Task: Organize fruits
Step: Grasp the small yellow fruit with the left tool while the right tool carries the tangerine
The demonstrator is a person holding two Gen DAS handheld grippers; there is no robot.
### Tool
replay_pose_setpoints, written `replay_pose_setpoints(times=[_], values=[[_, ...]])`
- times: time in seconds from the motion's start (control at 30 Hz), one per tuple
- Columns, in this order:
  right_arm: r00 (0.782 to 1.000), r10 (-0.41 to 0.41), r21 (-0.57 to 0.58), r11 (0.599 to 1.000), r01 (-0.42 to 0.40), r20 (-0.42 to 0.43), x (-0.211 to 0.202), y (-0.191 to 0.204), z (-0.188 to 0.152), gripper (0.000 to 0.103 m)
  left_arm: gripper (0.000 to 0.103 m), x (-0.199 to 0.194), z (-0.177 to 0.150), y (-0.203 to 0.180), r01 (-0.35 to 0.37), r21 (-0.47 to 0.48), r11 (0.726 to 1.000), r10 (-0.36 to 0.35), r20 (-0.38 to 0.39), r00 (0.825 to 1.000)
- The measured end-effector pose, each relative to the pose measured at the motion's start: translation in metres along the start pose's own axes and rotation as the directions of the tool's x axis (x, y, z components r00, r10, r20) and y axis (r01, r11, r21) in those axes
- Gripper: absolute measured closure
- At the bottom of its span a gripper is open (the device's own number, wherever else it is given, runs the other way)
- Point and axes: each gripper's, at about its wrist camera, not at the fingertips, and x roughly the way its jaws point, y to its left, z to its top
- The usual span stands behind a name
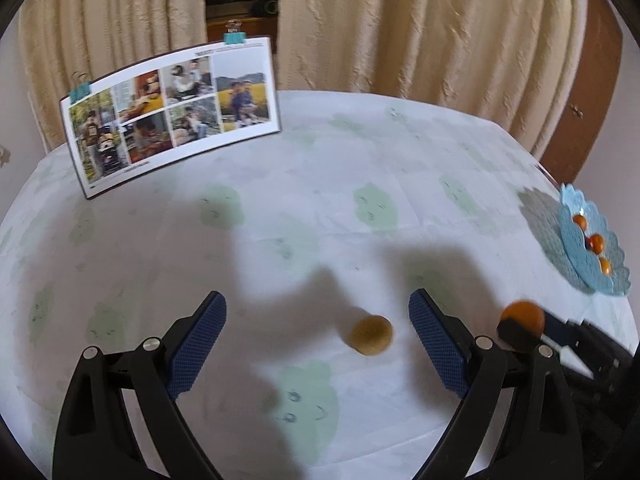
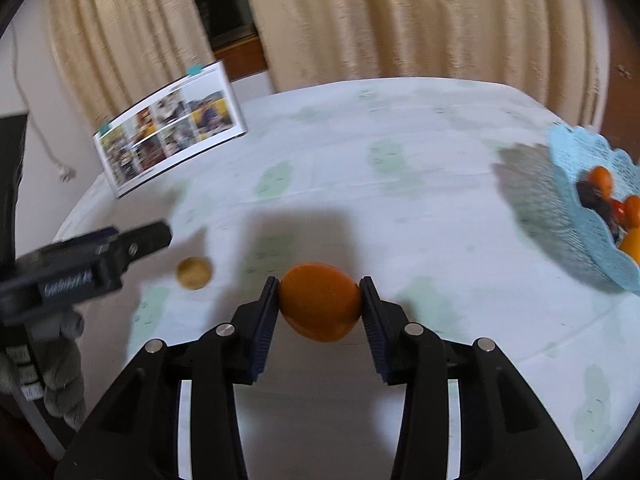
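Observation:
My right gripper [image 2: 319, 300] is shut on an orange [image 2: 320, 302] and holds it above the table; the orange also shows in the left wrist view [image 1: 524, 316]. My left gripper [image 1: 318, 312] is open and empty, above a small tan-brown round fruit [image 1: 371, 335] that lies on the cloth between its fingers; the fruit also shows in the right wrist view [image 2: 194, 273]. A blue lace basket [image 2: 580, 236] at the right table edge holds several small orange and dark fruits; it also shows in the left wrist view [image 1: 576, 248].
A round table with a pale cloth printed with green shapes [image 1: 320, 184]. A photo board [image 1: 172, 116] stands at the back left. Beige curtains [image 1: 400, 20] hang behind the table. The left gripper [image 2: 160, 238] reaches in from the left of the right wrist view.

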Motion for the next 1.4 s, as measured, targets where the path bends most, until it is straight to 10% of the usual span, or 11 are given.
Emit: replay_pose_setpoints(times=[0.4,0.73,1.4], values=[[1.000,-0.022,0.056,0.998,0.021,0.018,-0.006,-0.020,-0.002,0.061,0.027,0.025,-0.018,-0.023,0.045,0.057,0.997,-0.041,-0.079,0.996],[0.999,-0.019,0.056,0.998,0.018,0.032,-0.011,-0.019,-0.003,0.061,0.075,0.033,-0.021,-0.024,0.054,0.063,0.997,-0.048,-0.091,0.995],[0.977,-0.106,0.142,0.987,0.080,0.184,-0.060,-0.051,0.013,0.061,0.075,0.002,-0.007,-0.022,0.037,0.052,0.998,-0.037,-0.007,0.999]])
